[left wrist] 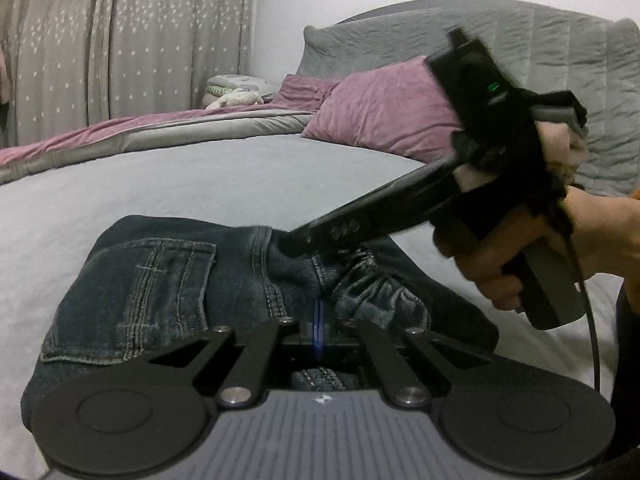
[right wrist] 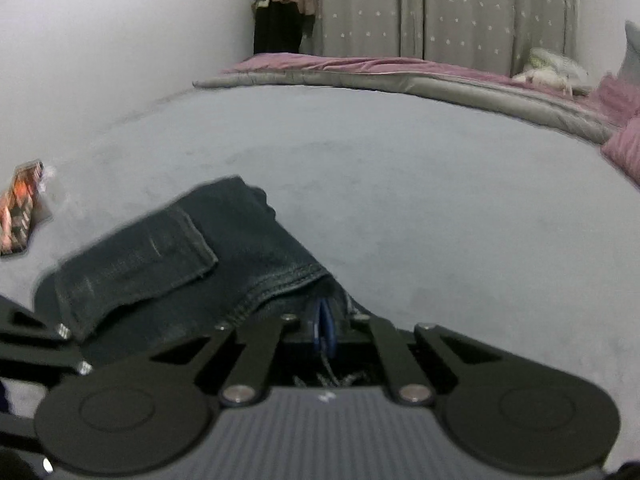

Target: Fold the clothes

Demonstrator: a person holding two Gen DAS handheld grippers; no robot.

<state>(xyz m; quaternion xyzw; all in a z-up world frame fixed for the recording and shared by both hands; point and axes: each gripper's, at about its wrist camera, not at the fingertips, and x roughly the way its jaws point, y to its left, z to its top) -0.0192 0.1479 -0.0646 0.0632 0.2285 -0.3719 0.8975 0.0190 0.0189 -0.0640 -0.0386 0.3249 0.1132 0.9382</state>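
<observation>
A home bedroom is showing itself: grey-sheeted bed (left wrist: 168, 184), mauve velvet pillow (left wrist: 380, 112), quilted grey headboard (left wrist: 540, 52), star-patterned grey curtains (left wrist: 120, 40) hanging behind.

Grey bed sheet (left wrist: 200, 184) spread flat. Mauve pillow (left wrist: 384, 108) against grey quilted headboard (left wrist: 540, 52). Mauve-and-grey duvet (right wrist: 400, 70) bunched along far edge. Star-patterned grey curtain (left wrist: 120, 40) behind. Small orange-black packet (right wrist: 20, 212) on sheet. Clothes hanging in corner (right wrist: 284, 4).
</observation>
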